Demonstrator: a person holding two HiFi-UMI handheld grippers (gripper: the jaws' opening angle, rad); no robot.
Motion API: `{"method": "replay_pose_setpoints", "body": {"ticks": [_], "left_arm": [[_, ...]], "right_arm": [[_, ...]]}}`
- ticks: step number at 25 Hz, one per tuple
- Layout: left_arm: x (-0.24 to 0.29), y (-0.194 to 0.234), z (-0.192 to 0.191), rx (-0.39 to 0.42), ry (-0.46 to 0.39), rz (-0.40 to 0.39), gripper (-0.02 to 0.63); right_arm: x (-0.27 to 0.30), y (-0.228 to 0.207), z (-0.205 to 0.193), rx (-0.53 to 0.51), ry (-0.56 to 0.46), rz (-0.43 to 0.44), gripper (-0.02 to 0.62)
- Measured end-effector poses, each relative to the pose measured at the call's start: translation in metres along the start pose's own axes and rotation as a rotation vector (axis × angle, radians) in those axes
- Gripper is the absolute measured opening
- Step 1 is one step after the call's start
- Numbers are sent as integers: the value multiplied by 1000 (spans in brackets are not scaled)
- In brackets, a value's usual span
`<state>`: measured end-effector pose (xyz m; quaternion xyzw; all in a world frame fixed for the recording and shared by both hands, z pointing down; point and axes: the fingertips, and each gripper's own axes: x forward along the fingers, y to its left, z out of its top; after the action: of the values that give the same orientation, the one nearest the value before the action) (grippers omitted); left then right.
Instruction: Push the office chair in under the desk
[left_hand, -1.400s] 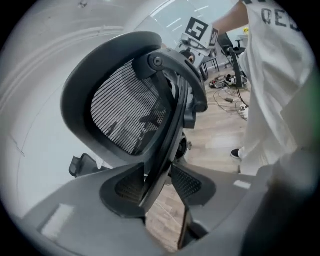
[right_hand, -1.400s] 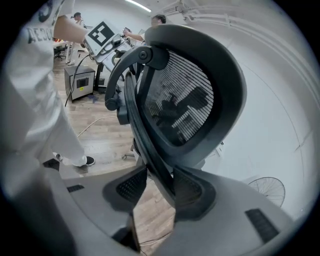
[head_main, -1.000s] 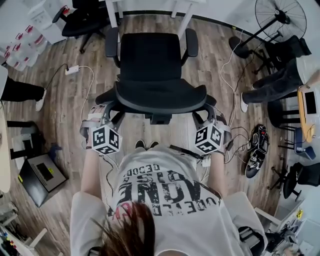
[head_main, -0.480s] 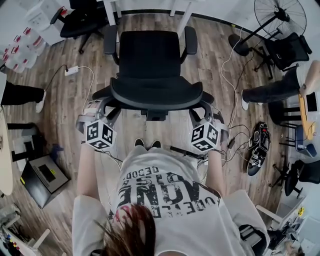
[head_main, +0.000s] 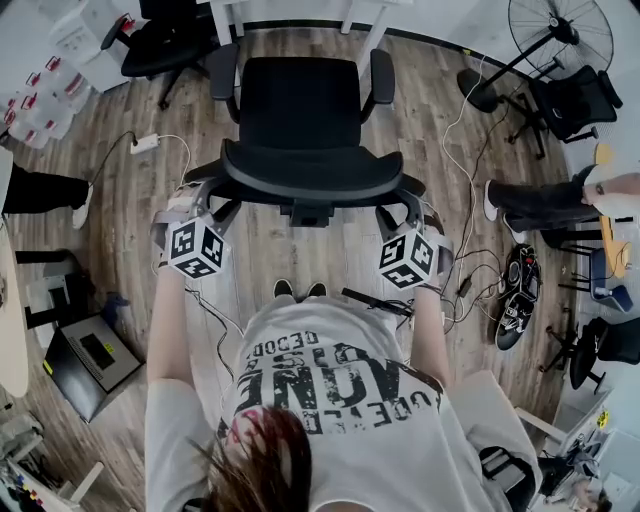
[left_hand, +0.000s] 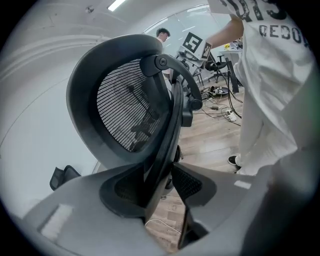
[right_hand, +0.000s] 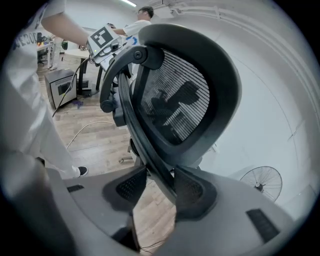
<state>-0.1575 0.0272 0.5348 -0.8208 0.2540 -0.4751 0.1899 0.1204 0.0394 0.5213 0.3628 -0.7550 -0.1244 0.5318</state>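
The office chair (head_main: 300, 105) is the largest item and stands in open floor, its seat front facing the surface, of which only the white legs (head_main: 226, 30) show just beyond the chair. The seat front has not yet passed between those legs.

Handling, as a judgement: the chair is bulky and fairly heavy. It probably rolls and swivels on a base that is hidden under the seat. An uneven push would turn it rather than advance it. The backrest (head_main: 300, 178) has a stiff moulded rim around soft mesh. Take hold on the rim, one point at each side, never on the mesh.

The left gripper (left_hand: 159, 175) has its jaws wide and set on the backrest rim at the chair's left edge. The right gripper (right_hand: 160, 176) is clamped the same way at the chair's right edge.

Around the chair:
- Armrests (head_main: 381, 78): they must pass between the white legs, and the margin looks narrow
- Second black chair (head_main: 160, 45): beyond the chair's left side, near the left leg
- Floor fan (head_main: 560, 30): well to the chair's right
- Loose cables (head_main: 458, 270): on the floor right of the backrest, a snag risk for the person's feet
- Power strip (head_main: 145, 140): left of the seat, clear of the path
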Motion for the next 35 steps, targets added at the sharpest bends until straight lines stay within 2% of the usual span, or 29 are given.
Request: {"method": "replay_pose_setpoints", "body": {"ticks": [26,35], "left_arm": [[31,56,-31,10,2,-1,196],[38,54,-14,-8,0,34,201]], "right_arm": [[39,-30,37,43,-36,-1,160],[45,-44,23,40,-25,5,161]]}}
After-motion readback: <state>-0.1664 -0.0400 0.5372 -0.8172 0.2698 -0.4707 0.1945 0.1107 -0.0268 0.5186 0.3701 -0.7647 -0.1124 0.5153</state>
